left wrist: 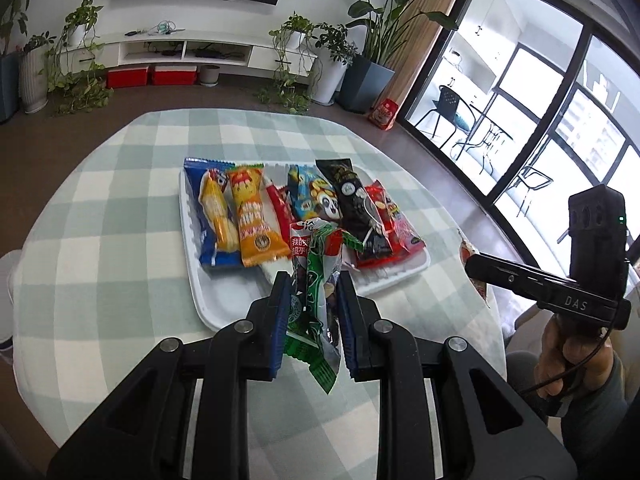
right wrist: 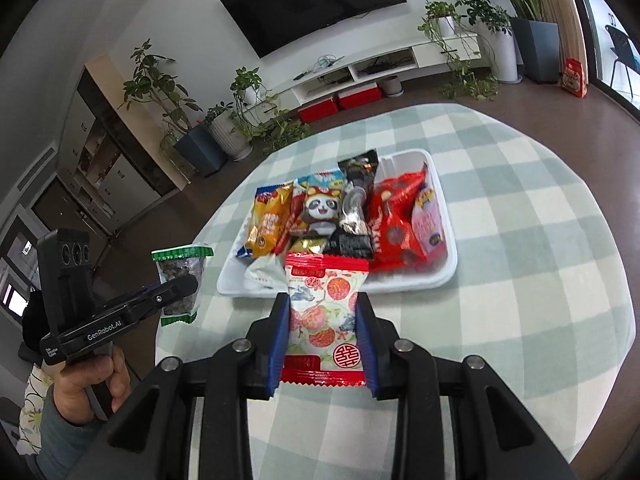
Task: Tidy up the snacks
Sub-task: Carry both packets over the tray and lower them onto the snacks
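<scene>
A white tray point(left wrist: 208, 304) on the checked tablecloth holds several snack packets: blue point(left wrist: 208, 216), orange point(left wrist: 254, 216), panda point(left wrist: 316, 200), black point(left wrist: 356, 208) and red point(left wrist: 384, 216) ones. My left gripper point(left wrist: 314, 292) is shut on a green-edged clear snack packet point(left wrist: 314, 300), held above the tray's near edge. The same packet shows in the right wrist view point(right wrist: 180, 280). My right gripper point(right wrist: 324, 308) is shut on a white packet with red fruit print point(right wrist: 324, 312), held just before the tray point(right wrist: 440, 276). A white-and-red packet point(left wrist: 300, 240) lies in the tray beyond the left gripper.
The round table point(left wrist: 100, 240) has a green-white checked cloth. The right hand-held gripper point(left wrist: 560, 296) hangs off the table's right edge. Potted plants point(left wrist: 332, 60), a TV bench and glass doors stand beyond.
</scene>
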The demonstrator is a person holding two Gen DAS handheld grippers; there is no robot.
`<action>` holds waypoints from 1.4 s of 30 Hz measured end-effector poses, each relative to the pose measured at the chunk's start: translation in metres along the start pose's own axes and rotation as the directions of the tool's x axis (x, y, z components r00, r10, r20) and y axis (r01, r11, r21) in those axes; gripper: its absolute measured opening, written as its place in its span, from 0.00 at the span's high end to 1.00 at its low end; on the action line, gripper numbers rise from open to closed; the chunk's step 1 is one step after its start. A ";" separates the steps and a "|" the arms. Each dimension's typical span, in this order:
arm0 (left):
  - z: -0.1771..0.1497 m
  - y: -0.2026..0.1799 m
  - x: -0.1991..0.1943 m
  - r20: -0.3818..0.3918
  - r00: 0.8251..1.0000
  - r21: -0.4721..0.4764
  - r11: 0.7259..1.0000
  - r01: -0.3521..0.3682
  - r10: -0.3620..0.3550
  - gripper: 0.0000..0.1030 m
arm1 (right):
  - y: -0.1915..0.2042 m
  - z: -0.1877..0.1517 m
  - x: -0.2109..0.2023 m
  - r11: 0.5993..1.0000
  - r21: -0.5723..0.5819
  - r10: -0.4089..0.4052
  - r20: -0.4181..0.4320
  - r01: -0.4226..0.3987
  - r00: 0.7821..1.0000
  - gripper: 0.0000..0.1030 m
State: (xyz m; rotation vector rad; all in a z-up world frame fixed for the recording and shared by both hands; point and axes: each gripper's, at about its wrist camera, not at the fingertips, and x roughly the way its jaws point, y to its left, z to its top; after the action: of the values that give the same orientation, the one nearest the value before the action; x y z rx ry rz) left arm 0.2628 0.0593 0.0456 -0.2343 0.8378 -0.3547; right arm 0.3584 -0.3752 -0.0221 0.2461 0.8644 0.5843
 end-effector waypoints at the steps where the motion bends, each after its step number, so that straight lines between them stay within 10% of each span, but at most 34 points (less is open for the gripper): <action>1: 0.008 0.001 0.004 0.002 1.000 0.003 1.000 -0.012 0.012 0.80 | 0.004 0.009 0.003 1.000 -0.016 -0.001 0.007 0.001 1.000 0.67; 15: 0.060 0.025 0.085 -0.044 0.983 0.049 0.983 -0.177 0.180 0.80 | 0.029 0.090 0.095 0.986 -0.134 -0.102 -0.018 0.098 0.995 0.67; 42: 0.061 0.048 0.135 -0.089 0.974 0.049 0.978 -0.203 0.207 0.79 | 0.021 0.088 0.169 0.954 -0.228 -0.219 -0.085 0.195 0.972 0.67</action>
State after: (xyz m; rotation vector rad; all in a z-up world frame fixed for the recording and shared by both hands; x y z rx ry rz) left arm 0.4027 0.0533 -0.0230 -0.0932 0.9381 -0.1896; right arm 0.5037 -0.2579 -0.0659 -0.0774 0.9104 0.4944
